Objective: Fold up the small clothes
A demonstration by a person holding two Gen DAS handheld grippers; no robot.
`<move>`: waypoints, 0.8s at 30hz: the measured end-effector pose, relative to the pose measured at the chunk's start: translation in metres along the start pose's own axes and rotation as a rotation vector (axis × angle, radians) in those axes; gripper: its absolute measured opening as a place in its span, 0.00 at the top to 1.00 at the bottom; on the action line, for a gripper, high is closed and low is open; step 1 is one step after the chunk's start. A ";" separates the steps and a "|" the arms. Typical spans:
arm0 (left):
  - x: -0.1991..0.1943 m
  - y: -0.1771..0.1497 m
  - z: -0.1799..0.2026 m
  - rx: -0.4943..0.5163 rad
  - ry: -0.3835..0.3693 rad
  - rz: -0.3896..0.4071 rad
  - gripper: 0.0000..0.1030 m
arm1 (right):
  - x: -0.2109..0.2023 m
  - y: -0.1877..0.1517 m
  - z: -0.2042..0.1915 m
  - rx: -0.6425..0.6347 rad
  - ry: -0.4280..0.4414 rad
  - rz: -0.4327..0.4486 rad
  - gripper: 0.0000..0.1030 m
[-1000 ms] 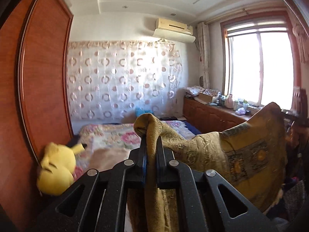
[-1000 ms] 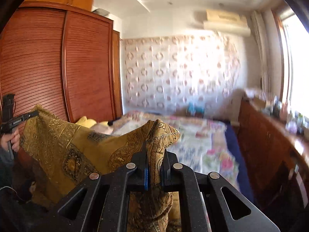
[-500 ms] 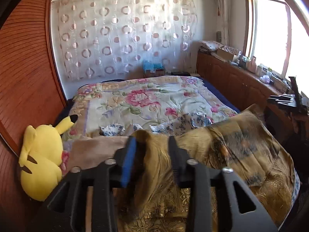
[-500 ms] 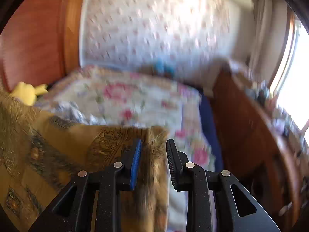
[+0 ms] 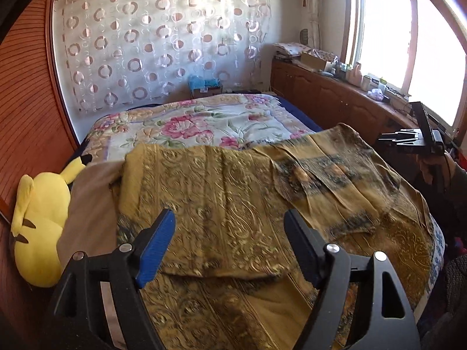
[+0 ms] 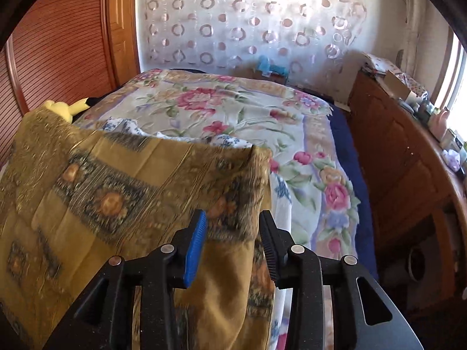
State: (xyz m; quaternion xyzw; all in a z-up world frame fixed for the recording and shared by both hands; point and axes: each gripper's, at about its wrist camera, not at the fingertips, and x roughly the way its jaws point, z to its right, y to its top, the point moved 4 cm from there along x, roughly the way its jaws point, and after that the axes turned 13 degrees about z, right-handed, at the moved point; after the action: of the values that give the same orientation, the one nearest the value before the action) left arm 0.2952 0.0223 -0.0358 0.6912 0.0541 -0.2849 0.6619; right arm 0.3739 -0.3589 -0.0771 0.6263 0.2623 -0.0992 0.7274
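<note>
A gold-brown patterned garment (image 5: 233, 192) lies spread across the near end of the bed, its top part folded over toward me. It also shows in the right wrist view (image 6: 122, 192). My left gripper (image 5: 230, 227) is wide open and empty just above the cloth's near part. My right gripper (image 6: 232, 227) is open, with the cloth's right edge lying loose between and under its jaws. The right gripper also shows at the far right of the left wrist view (image 5: 408, 138).
The bed has a floral quilt (image 5: 204, 119). A yellow plush toy (image 5: 41, 213) lies at the bed's left, against a wooden wardrobe (image 6: 58, 43). A wooden cabinet (image 6: 402, 157) with clutter runs under the window (image 5: 423, 43). A blue-white cloth (image 6: 128, 127) peeks out behind the garment.
Both grippers held the garment up in the air, swung it down onto the bed, then opened and let it go. The cloth now lies flat and folded over.
</note>
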 end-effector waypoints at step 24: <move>-0.028 -0.119 0.017 -0.034 0.065 -0.160 0.25 | -0.082 -0.065 -0.019 0.168 0.036 0.015 0.62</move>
State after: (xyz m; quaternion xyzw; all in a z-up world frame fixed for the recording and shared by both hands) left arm 0.2128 0.0291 -0.1270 0.6822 0.1357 -0.3134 0.6465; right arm 0.2690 -0.3681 -0.0930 0.6889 0.2614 -0.1039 0.6681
